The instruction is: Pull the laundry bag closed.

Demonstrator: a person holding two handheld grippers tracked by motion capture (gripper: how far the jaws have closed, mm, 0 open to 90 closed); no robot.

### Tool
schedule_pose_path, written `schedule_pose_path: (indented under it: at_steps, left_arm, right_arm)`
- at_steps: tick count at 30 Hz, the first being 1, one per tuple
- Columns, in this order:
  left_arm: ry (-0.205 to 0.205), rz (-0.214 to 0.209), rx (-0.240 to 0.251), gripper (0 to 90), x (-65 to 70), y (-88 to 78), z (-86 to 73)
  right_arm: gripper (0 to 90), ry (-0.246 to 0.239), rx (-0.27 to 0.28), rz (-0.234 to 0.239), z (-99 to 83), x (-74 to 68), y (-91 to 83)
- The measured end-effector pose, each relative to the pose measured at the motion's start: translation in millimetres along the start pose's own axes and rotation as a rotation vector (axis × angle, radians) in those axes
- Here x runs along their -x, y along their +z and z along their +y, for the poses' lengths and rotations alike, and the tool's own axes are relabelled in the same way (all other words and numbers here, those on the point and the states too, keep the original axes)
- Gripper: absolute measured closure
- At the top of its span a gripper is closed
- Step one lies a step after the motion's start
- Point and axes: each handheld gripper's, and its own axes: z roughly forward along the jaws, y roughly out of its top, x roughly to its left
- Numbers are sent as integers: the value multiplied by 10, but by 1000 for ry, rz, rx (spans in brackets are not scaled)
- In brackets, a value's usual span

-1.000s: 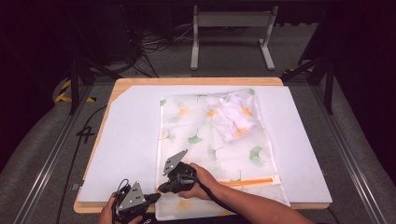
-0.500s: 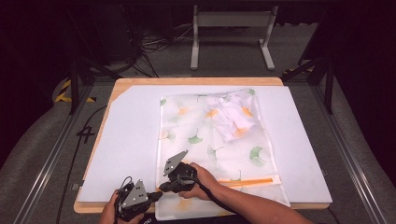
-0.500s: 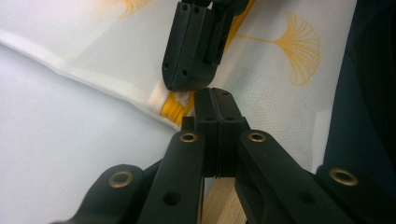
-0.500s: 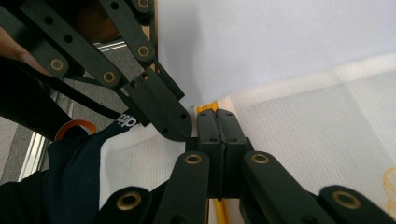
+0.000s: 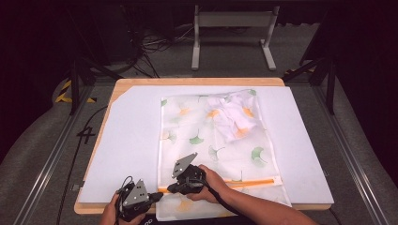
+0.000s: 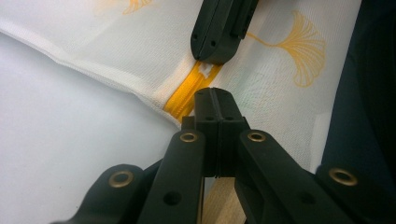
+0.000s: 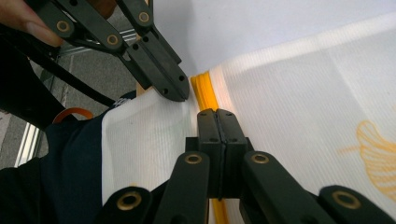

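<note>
A white mesh bag (image 5: 211,145) printed with ginkgo leaves lies flat on the white board, with a bunched white garment (image 5: 233,118) inside near its far end. An orange zipper (image 5: 248,182) runs across the bag's near end. My left gripper (image 5: 159,194) is shut on the zipper's left end (image 6: 184,93) at the bag's edge. My right gripper (image 5: 170,189) sits just beside it, shut on the zipper's pull (image 6: 204,70). In the right gripper view my closed jaws (image 7: 217,116) lie along the orange zipper (image 7: 203,88), and the left gripper's tip (image 7: 173,91) is close by.
The white board (image 5: 126,140) covers a wooden table (image 5: 187,81) and has bare room left and right of the bag. The bag's near end hangs over the table's front edge. A metal stand (image 5: 232,28) and cables lie on the floor beyond.
</note>
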Motion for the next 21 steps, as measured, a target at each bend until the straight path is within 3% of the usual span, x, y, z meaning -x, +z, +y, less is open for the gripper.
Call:
schedule_pose_path:
  at_steps: [21]
  left_arm:
    - [11,2,-15,900,1,-3,14]
  right_arm:
    - [900,-8,-35,-57,-191,-13,-245]
